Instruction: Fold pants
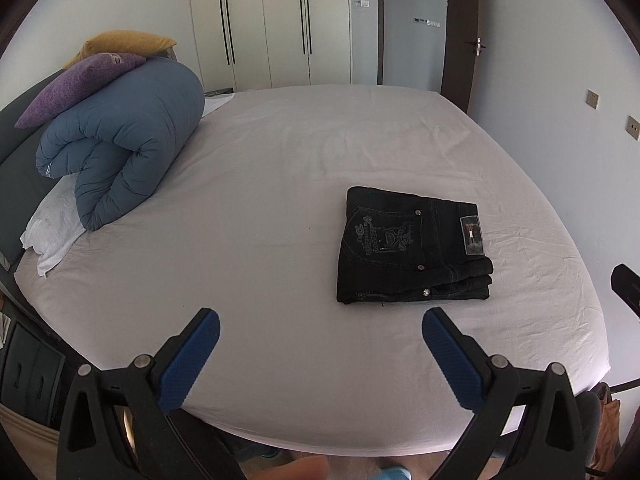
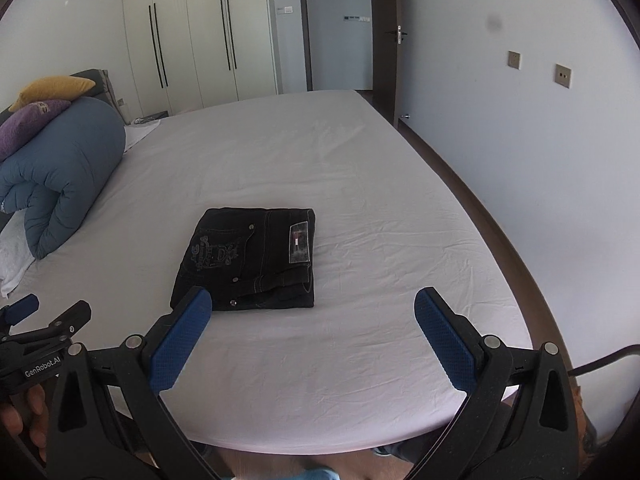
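Note:
Black jeans [image 1: 412, 246] lie folded into a compact rectangle on the white bed sheet [image 1: 260, 200], back pocket and waist label facing up. They also show in the right wrist view [image 2: 248, 260]. My left gripper [image 1: 320, 328] is open and empty, held above the bed's near edge, left of and nearer than the jeans. My right gripper [image 2: 314, 308] is open and empty, held just in front of the jeans; its left fingertip [image 2: 196, 304] overlaps their near left corner in view. The left gripper also shows at the left edge of the right wrist view [image 2: 44, 312].
A rolled blue duvet [image 1: 120, 156] with a purple pillow [image 1: 76, 88] and a yellow pillow [image 1: 124, 42] sits at the bed's left. A white towel [image 1: 52, 232] lies beside it. Wardrobes [image 1: 268, 24] and a door stand behind. A wall [image 2: 520, 140] runs along the right.

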The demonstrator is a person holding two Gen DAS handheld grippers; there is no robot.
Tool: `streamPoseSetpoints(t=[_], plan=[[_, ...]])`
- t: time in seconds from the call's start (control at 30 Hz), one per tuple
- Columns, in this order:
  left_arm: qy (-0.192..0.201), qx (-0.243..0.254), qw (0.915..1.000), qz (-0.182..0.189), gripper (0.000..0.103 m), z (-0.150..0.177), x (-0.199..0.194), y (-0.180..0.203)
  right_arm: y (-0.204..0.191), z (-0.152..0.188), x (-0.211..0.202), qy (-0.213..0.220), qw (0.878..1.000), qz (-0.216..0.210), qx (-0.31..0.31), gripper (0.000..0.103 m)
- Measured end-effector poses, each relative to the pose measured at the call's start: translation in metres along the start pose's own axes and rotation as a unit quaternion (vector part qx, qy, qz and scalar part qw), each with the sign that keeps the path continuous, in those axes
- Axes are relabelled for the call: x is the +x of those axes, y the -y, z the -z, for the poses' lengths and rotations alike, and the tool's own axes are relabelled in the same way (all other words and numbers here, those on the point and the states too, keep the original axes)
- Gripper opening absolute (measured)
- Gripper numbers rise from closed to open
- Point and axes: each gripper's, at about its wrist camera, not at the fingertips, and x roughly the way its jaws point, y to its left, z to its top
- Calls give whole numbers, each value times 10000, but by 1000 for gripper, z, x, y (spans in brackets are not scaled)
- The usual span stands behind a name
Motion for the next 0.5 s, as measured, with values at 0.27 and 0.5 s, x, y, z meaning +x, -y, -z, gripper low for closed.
streamPoseSetpoints(t=[0.27, 0.5], plan=[[-80, -25, 10000, 27, 103, 4, 4, 0, -16, 2, 4, -209, 9997, -106, -112, 103], [-180, -36, 9998, 57, 103, 8, 10, 1, -19, 2, 9, -347, 9992, -132, -145, 103]])
